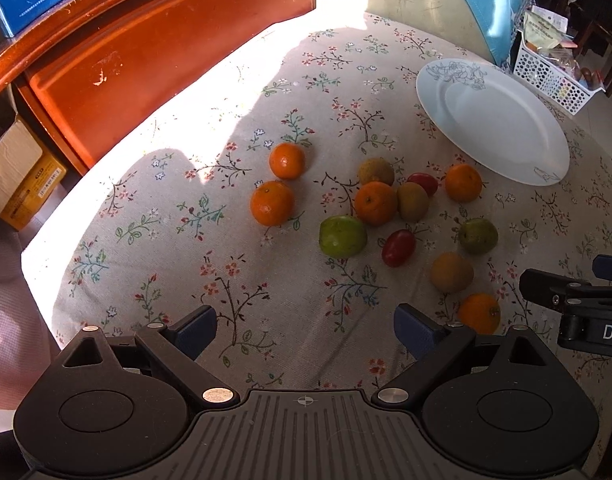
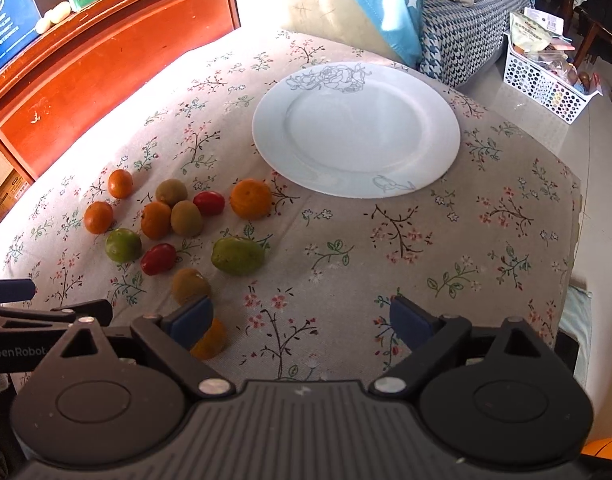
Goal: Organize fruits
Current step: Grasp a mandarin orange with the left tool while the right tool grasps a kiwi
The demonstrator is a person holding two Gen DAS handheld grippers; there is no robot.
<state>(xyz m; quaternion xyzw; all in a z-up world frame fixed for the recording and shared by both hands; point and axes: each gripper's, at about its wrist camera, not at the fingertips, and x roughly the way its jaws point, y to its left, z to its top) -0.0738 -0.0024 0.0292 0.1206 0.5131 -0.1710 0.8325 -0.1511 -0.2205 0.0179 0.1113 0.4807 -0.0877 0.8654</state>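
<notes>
Several fruits lie loose on the floral tablecloth: tangerines [image 1: 271,203], kiwis [image 1: 412,201], two green fruits [image 1: 342,236] and two red tomatoes [image 1: 398,247]. The cluster also shows in the right wrist view [image 2: 185,218]. An empty white plate [image 1: 492,120] [image 2: 356,128] sits beyond them. My left gripper [image 1: 306,330] is open and empty, above the cloth short of the fruits. My right gripper [image 2: 301,320] is open and empty; a tangerine [image 2: 211,340] lies partly hidden behind its left finger. The right gripper also shows at the left wrist view's right edge [image 1: 578,300].
A red-brown wooden cabinet [image 1: 145,52] stands along the table's far left, with boxes on top. A chair with a blue cushion [image 2: 386,4] stands behind the plate. A white perforated basket [image 2: 546,84] sits on the floor at the far right. The table edge drops off at right.
</notes>
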